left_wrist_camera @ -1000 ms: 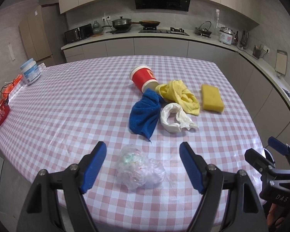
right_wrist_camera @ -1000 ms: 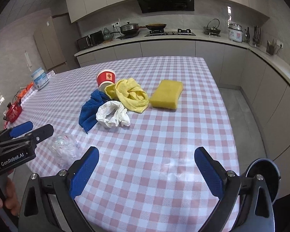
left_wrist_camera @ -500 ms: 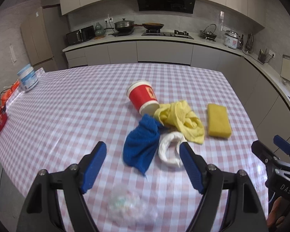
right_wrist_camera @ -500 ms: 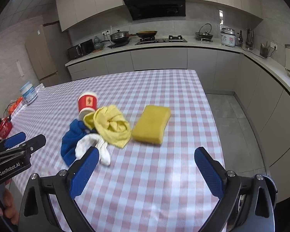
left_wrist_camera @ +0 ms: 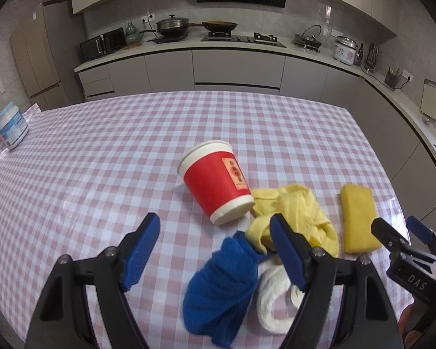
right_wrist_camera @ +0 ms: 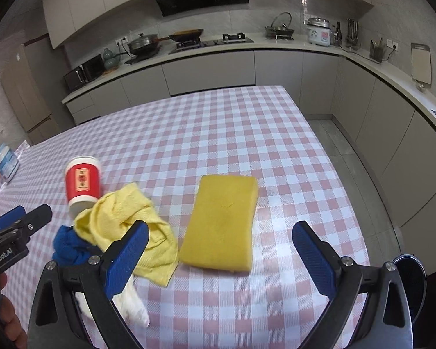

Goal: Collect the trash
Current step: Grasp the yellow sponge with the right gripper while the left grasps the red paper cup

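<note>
Overhead, grey kitchen cabinets (left_wrist_camera: 238,69) beyond pink-checked tablecloth (left_wrist_camera: 101,151) under red cup (left_wrist_camera: 218,180).

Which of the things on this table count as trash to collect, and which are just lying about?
Likely trash: the tipped red paper cup; the crumpled white paper.

Likely just lying about: the yellow cloth, the blue cloth, the yellow sponge, and the white tub at the far table edge.
</note>
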`<state>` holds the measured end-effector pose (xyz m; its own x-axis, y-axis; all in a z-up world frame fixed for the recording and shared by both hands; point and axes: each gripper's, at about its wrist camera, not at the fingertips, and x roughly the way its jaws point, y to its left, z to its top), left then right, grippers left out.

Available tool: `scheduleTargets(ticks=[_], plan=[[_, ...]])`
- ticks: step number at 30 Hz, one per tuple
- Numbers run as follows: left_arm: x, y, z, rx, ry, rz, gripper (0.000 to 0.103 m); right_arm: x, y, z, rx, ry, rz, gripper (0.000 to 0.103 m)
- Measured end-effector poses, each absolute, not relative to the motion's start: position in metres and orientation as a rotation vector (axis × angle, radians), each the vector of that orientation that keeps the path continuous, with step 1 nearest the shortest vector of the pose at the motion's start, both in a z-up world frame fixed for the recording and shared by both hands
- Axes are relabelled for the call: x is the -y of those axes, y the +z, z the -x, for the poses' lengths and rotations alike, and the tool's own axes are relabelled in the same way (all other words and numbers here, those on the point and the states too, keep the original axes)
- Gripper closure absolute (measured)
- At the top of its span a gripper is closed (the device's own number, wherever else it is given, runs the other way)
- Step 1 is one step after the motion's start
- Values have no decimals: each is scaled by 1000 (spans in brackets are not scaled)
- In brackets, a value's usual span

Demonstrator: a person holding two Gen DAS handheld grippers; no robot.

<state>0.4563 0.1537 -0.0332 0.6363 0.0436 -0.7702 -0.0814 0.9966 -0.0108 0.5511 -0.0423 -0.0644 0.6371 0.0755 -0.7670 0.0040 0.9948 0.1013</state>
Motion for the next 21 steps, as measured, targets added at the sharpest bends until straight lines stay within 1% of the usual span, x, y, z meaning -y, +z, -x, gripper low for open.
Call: scheduleTargets(ticks=[8, 13, 15, 17, 19, 20, 21], plan=[[-160, -48, -495, -924, 74, 66, 24, 41, -99, -586, -960, -4, -98, 8], [-155, -58, -512, -952, 78, 58, 24, 41, -107, -597, -981, -20, -93, 12], [-154, -63, -517, -963, 84, 55, 24, 42, -111, -601, -992, -19, -101, 21], [-155, -69, -522, -976, 88, 61, 24, 42, -115, -605, -1005, -16, -105, 25], [-155, -73, -526, -990, 95, 61, 24, 40, -117, -608, -1005, -19, -89, 26], [-154, -75, -528, -997, 96, 60, 24, 39, -116, -610, -1003, -20, -84, 29], [-154, -77, -530, -1005, 95, 57, 24, 38, -115, -611, -1000, -22, -81, 36]])
